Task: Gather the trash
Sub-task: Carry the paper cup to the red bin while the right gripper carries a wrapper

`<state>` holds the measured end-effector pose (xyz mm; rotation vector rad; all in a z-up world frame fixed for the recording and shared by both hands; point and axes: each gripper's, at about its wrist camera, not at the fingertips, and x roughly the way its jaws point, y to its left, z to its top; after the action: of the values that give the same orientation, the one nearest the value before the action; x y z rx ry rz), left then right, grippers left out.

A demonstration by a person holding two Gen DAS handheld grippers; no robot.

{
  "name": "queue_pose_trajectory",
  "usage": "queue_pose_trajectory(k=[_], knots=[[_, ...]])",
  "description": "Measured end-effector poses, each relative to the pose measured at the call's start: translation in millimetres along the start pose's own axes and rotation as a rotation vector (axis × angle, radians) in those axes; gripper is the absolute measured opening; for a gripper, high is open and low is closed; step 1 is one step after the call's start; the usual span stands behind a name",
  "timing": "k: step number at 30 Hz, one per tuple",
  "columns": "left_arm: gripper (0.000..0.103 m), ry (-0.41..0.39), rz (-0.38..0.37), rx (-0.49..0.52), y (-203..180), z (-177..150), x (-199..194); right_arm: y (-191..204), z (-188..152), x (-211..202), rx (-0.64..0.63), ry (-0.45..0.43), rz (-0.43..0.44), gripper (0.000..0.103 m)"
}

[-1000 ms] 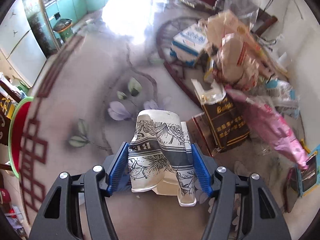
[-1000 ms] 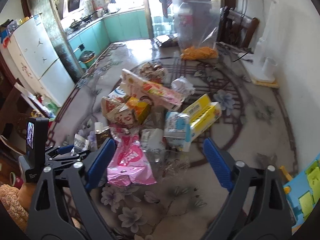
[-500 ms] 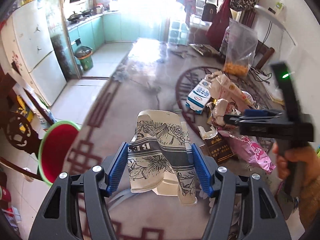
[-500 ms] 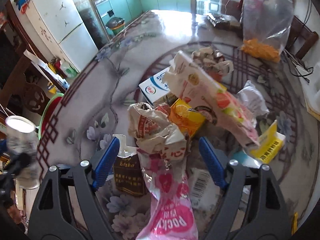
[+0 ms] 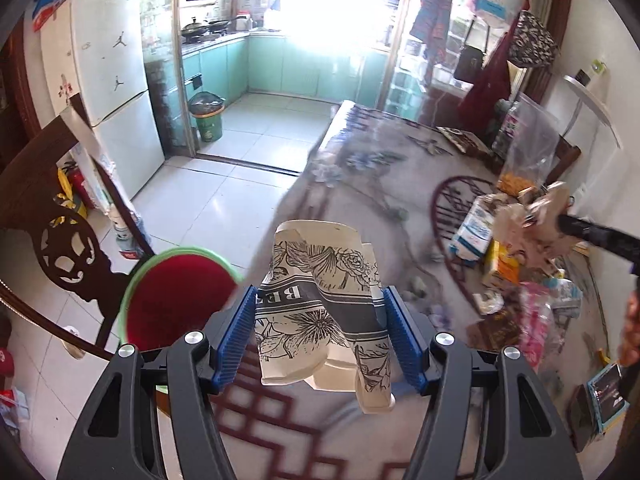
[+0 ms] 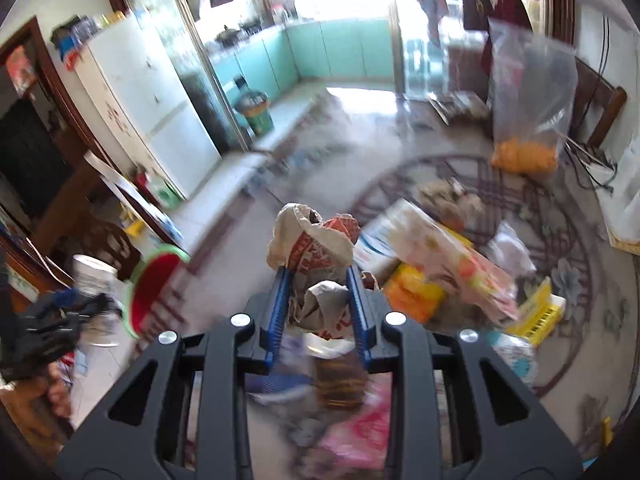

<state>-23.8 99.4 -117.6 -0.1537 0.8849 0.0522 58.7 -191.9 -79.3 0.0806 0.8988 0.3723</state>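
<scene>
My left gripper is shut on a crushed paper cup printed with black flowers, held above the table's near edge. To its left, lower down, stands a red bin with a green rim. My right gripper has its jaws closing on a crumpled beige paper bag with red print, and its blue pads press the bag's sides. The same bag shows at the right of the left wrist view, lifted above the trash pile on the table. The red bin also appears at the left of the right wrist view.
A dark wooden chair stands beside the bin. A clear bag of orange snacks stands at the table's far side. A white fridge and a green kitchen bin stand behind. A pink wrapper and a brown packet lie under my right gripper.
My left gripper rose and swung left with the cup, bringing the red bin into view. My right gripper closed on the crumpled paper bag and lifted it off the pile.
</scene>
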Motion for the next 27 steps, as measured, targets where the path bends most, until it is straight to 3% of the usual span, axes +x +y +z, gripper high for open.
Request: queue_pose_trajectory(k=[6, 14, 18, 19, 20, 27], knots=[[0.061, 0.030, 0.056, -0.059, 88.9, 12.8, 16.6, 97.6, 7.2, 26.9, -0.043, 0.015, 0.121, 0.030], [0.061, 0.139, 0.083, -0.131, 179.5, 4.9, 62.7, 219.4, -23.6, 153.3, -0.042, 0.250, 0.288, 0.030], [0.063, 0.163, 0.078, -0.139, 199.9, 2.3, 77.5, 246.5, -32.9, 183.6, -0.037, 0.313, 0.306, 0.037], [0.064, 0.163, 0.081, -0.139, 202.3, 2.2, 77.9, 249.8, -33.8, 186.5, -0.034, 0.313, 0.303, 0.046], [0.072, 0.165, 0.082, -0.138, 205.7, 2.2, 79.5, 253.3, -32.6, 188.2, -0.025, 0.305, 0.294, 0.055], [0.080, 0.152, 0.041, -0.123, 208.3, 8.9, 80.3, 243.9, -21.4, 167.1, 0.017, 0.230, 0.217, 0.060]])
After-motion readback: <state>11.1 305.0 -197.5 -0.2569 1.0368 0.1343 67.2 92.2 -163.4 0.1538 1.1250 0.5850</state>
